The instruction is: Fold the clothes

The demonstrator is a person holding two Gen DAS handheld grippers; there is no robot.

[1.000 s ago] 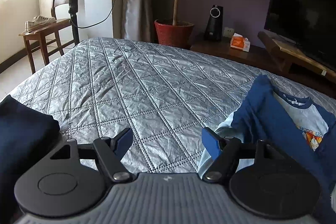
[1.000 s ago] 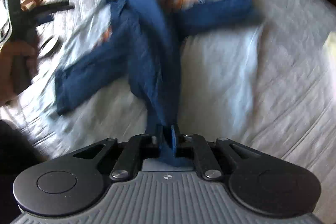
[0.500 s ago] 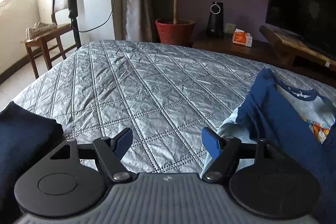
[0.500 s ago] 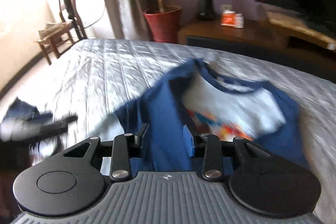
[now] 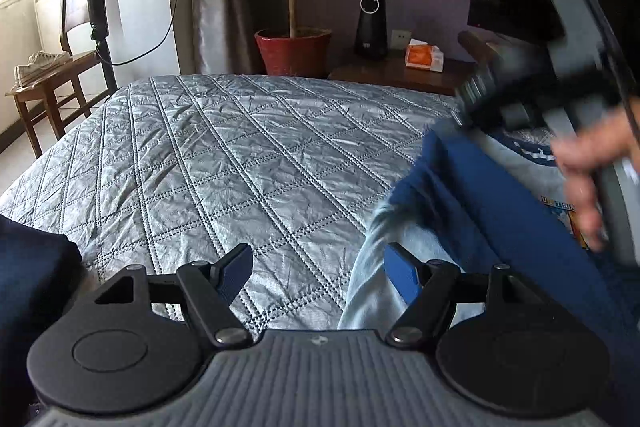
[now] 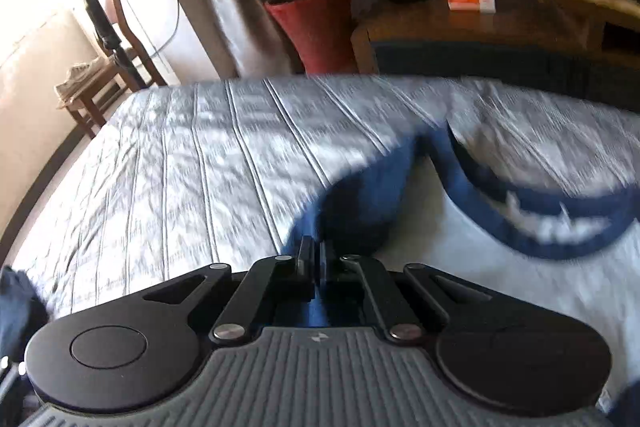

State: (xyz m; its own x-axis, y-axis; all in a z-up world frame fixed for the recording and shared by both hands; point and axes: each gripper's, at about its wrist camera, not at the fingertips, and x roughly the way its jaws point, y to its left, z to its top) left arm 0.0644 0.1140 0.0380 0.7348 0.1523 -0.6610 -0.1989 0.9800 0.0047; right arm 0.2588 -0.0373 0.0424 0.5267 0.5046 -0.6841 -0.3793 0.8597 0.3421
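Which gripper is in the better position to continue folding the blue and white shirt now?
Probably the right. The right gripper is already shut on blue fabric of the shirt. The left gripper stands open over the quilt, holding nothing.

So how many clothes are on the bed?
2 that I can see. A blue and white shirt lies at the right of the bed, and a dark blue garment sits at the left edge. More could be hidden outside the views.
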